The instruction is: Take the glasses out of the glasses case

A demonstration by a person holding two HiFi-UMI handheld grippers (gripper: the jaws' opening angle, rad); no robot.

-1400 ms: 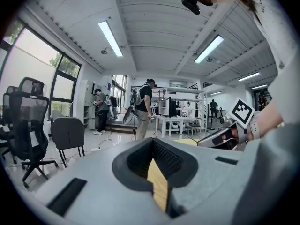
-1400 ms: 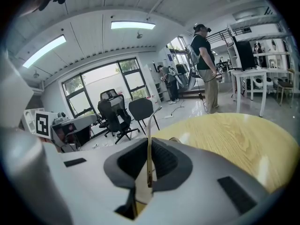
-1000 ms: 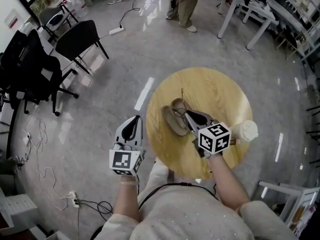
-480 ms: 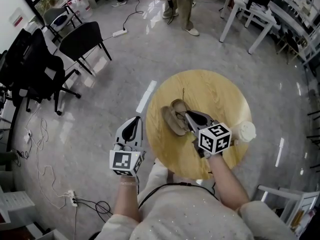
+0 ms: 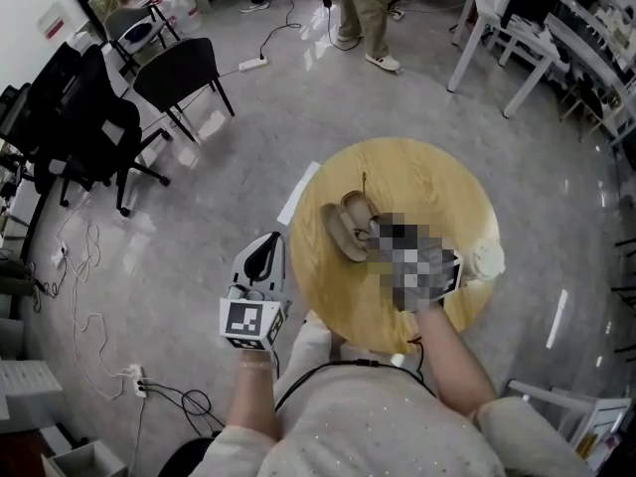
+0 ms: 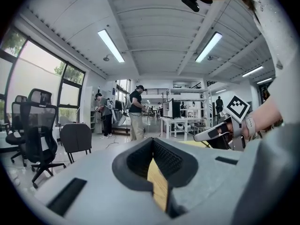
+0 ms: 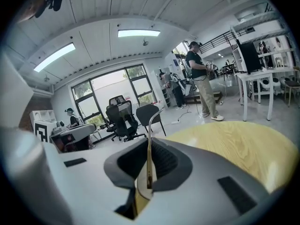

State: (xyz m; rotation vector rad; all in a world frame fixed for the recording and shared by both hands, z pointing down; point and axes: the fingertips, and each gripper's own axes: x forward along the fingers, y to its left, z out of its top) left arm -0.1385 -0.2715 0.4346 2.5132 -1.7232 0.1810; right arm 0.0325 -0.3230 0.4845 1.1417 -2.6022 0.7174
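Observation:
An open tan glasses case (image 5: pixel 345 229) lies near the middle of the round wooden table (image 5: pixel 437 182). My right gripper (image 5: pixel 374 229) reaches over the case, largely hidden by a mosaic patch. In the right gripper view this gripper (image 7: pixel 149 149) is shut on the glasses (image 7: pixel 149 125): one thin temple arm rises from between the pads. That arm (image 5: pixel 363 182) also shows in the head view, just past the case. My left gripper (image 5: pixel 268 238) hangs over the floor beside the table's left edge. Its jaws stand close together with nothing between them, and a sliver of tabletop shows through (image 6: pixel 153 146).
A white cup (image 5: pixel 487 260) stands at the table's right edge, by my right wrist. Black chairs (image 5: pixel 184 73) stand far left. A person (image 5: pixel 368 8) stands beyond the table near white desks (image 5: pixel 517 18). Cables (image 5: pixel 149 391) trail over the floor at the lower left.
The head view has swung a little, so the room has slid across the picture. The right gripper keeps its place at the case. The left gripper has shifted only slightly beside the table.

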